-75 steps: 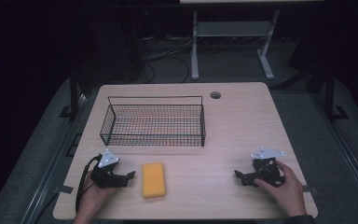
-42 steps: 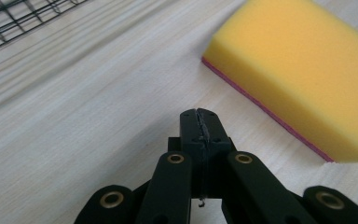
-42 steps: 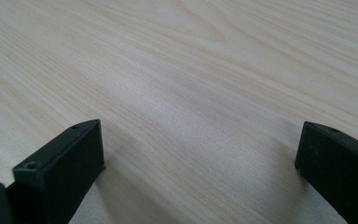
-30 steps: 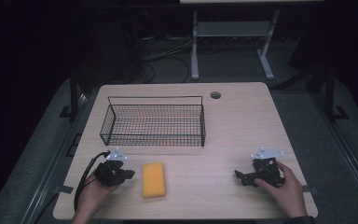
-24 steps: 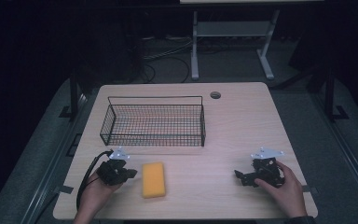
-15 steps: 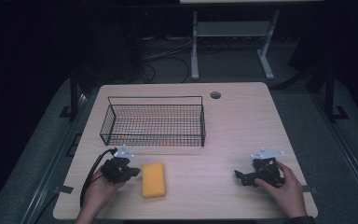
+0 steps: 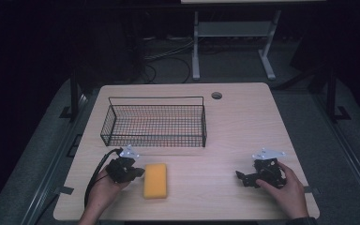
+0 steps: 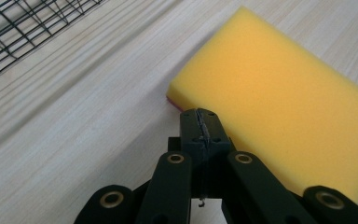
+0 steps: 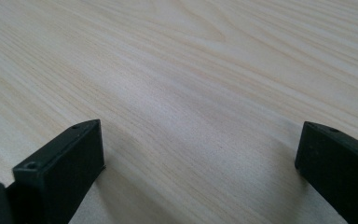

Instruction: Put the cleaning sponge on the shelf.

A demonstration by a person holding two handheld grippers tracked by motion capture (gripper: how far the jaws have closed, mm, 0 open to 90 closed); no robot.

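A yellow sponge (image 7: 155,180) lies flat on the wooden table (image 7: 215,126) near its front edge. My left gripper (image 7: 138,172) sits just to the sponge's left, held by a hand. In the left gripper view its jaws are pressed together, shut on nothing, with the tips (image 8: 200,120) right at the corner of the yellow sponge (image 8: 279,112). My right gripper (image 7: 240,177) rests on the table at the front right in the other hand. In the right gripper view its two jaws stand wide apart over bare wood, so the right gripper (image 9: 200,154) is open.
A black wire basket (image 7: 154,122) stands behind the sponge, left of the table's middle; its mesh (image 8: 18,28) shows at the top left of the left gripper view. A round cable hole (image 7: 216,95) lies near the far edge. A cable (image 7: 96,173) trails from the left gripper.
My left gripper has slid to the right and slightly away from the front edge, up to the sponge's left side. The right gripper and the sponge have stayed put.
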